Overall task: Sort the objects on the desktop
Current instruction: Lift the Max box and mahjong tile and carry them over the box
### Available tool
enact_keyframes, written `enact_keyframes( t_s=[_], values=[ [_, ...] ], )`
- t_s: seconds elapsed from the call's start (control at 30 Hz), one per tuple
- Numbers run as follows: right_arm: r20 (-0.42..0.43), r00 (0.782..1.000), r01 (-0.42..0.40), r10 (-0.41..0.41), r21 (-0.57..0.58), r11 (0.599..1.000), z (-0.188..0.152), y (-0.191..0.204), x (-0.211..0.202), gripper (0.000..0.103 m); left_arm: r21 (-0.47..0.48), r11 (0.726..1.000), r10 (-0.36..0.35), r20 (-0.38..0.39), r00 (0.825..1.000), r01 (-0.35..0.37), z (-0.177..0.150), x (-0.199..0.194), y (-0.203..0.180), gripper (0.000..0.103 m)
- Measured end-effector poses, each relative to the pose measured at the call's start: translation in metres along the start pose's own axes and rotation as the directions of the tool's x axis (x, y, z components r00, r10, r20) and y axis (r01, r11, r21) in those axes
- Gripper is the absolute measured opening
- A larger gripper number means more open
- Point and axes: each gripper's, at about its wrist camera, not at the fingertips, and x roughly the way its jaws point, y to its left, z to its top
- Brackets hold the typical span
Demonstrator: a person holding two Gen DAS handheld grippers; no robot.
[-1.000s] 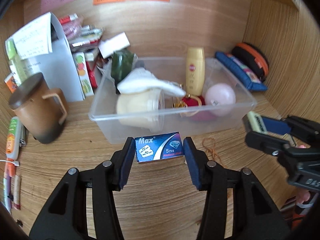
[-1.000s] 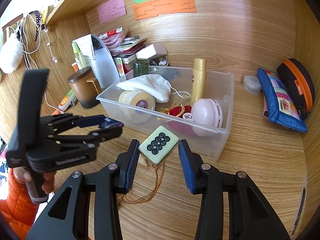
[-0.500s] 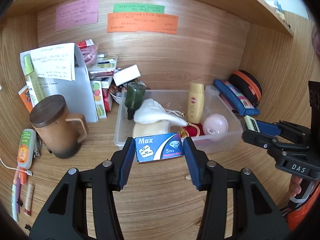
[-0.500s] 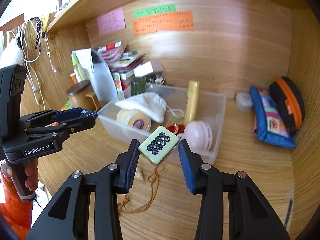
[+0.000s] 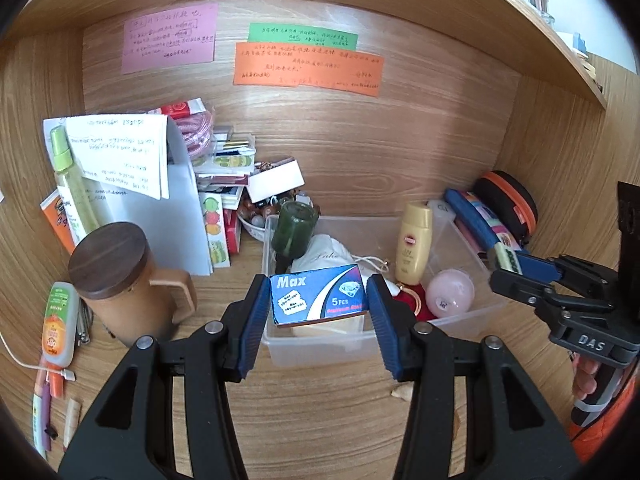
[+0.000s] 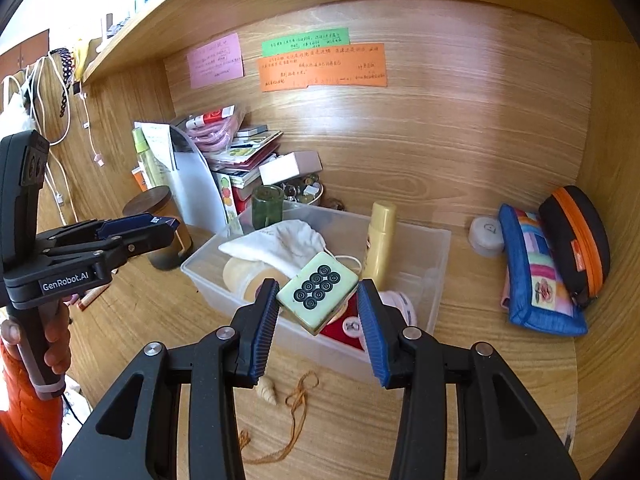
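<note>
Two items are held aloft, one per claw, above the near side of the clear bin [image 5: 320, 354].

Item 1: blue razor-blade box [image 5: 319, 295], marked "Max", clamped flat between the pads of the left claw [image 5: 318, 312]; it is lifted clear of the table [image 5: 320, 420].

Item 2: pale green mahjong tile [image 6: 318, 290] with dark circles, clamped corner-wise and tilted in the right claw [image 6: 318, 320].

Bin contents, as seen: white cloth pouch [image 6: 276, 242], yellow bottle [image 5: 414, 248], pink ball [image 5: 450, 294], dark green jar [image 5: 295, 232], a roll of tape partly hidden.

Left on the table: small shell [image 6: 267, 392] and orange string [image 6: 296, 408] in front of the bin; lidded brown mug [image 5: 120, 280] to its left; blue pouch [image 6: 538, 272] and black-and-orange case [image 6: 576, 240] to its right.

Step judged in hand: carrying, with both pieces gripped but neither yet over open space in the bin.

Next move, as judged: each claw is to be brought forward over the rim, lowered above a free patch, and only then opened. The tile's skewed grip calls for a low release.
</note>
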Motion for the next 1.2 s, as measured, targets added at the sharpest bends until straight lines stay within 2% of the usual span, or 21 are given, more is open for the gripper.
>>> enact_keyframes(
  t_s=[0.33, 0.63, 0.97, 1.2],
  values=[
    [-0.007, 1.0, -0.014, 0.014, -0.007, 1.0, 0.019, -0.012, 0.027, 0.037, 0.028, 1.0, -0.009, -0.032, 0.999, 0.01, 0.015, 0.033, -0.014, 0.049],
    [-0.088, 0.996, 0.005, -0.011, -0.07, 0.998, 0.027, -0.019, 0.069, 0.037, 0.068, 0.997, -0.024, -0.099, 0.995, 0.031, 0.023, 0.077, -0.028, 0.049],
    [-0.155, 0.988, -0.019, 0.007, -0.074, 0.997, 0.017, -0.027, 0.103, 0.037, 0.067, 0.995, -0.06, -0.176, 0.983, 0.073, 0.018, 0.127, -0.032, 0.049],
    [-0.167, 0.986, -0.005, -0.015, -0.117, 0.993, 0.013, -0.025, 0.109, 0.037, 0.102, 0.99, -0.074, -0.2, 0.977, 0.096, 0.011, 0.136, -0.037, 0.049]
  ],
)
